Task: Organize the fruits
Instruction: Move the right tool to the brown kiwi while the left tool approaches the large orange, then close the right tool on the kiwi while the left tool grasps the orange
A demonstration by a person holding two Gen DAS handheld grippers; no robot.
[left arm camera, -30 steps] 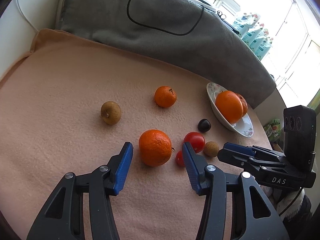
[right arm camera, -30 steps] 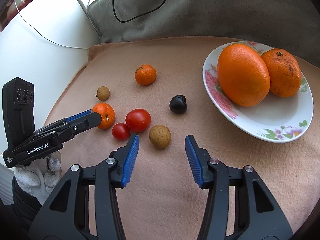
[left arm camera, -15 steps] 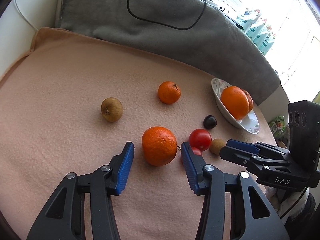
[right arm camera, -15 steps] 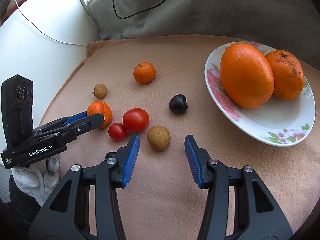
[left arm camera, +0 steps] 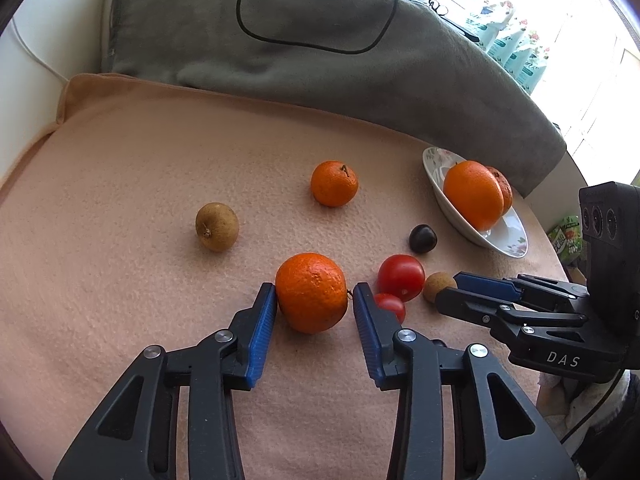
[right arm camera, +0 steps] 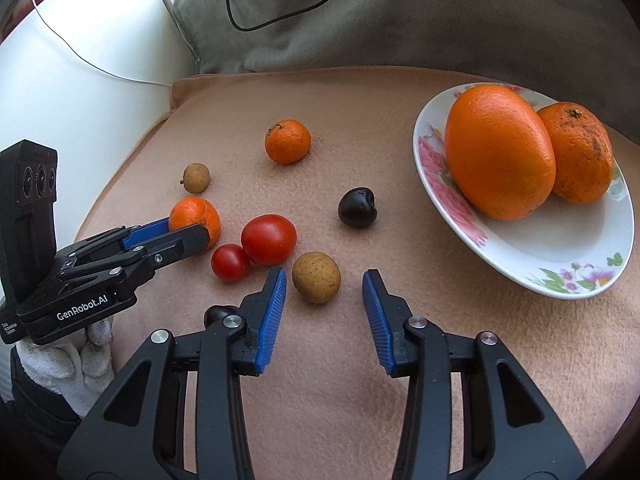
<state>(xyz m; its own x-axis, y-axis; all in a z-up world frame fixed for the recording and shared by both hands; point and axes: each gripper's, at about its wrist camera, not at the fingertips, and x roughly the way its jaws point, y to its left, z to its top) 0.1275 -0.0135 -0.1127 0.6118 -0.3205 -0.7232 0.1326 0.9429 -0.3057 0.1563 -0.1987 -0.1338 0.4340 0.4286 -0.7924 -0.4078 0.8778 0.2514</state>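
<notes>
Our left hand-held gripper [left arm camera: 314, 308] has moved forward over the last second, and its blue pads now bracket the nearer mandarin [left arm camera: 311, 292] on the peach blanket [left arm camera: 120, 280]. A second ago the fruit lay ahead of the fingertips; now it sits between them, with the left pad touching or nearly touching its skin and a sliver of gap on the right side. The jaws have also narrowed, so we read this as a grasp that is closing but not yet firm: the gripper is spread around the fruit, not clamped on it.

Our right hand-held gripper [right arm camera: 324, 292] has crept closer to the small brown fruit [right arm camera: 316, 282] (a longan, we would guess), which now lies just ahead of and between its fingertips, nearer the left pad. Its jaws stand wide apart and hold nothing.

The flowered plate [right arm camera: 560, 264] already carries a large orange [right arm camera: 498, 150] and a second, rougher orange [right arm camera: 580, 152]. On the blanket there remain the far mandarin [right arm camera: 287, 141], another brown fruit [right arm camera: 196, 177], two tomatoes [right arm camera: 269, 239] [right arm camera: 230, 263] touching each other, and a dark cherry [right arm camera: 357, 207].

For the task this means the approach is done and both grippers are placed to pick. We judge that the mandarin is bound for the plate, with most of the sorting still ahead.
</notes>
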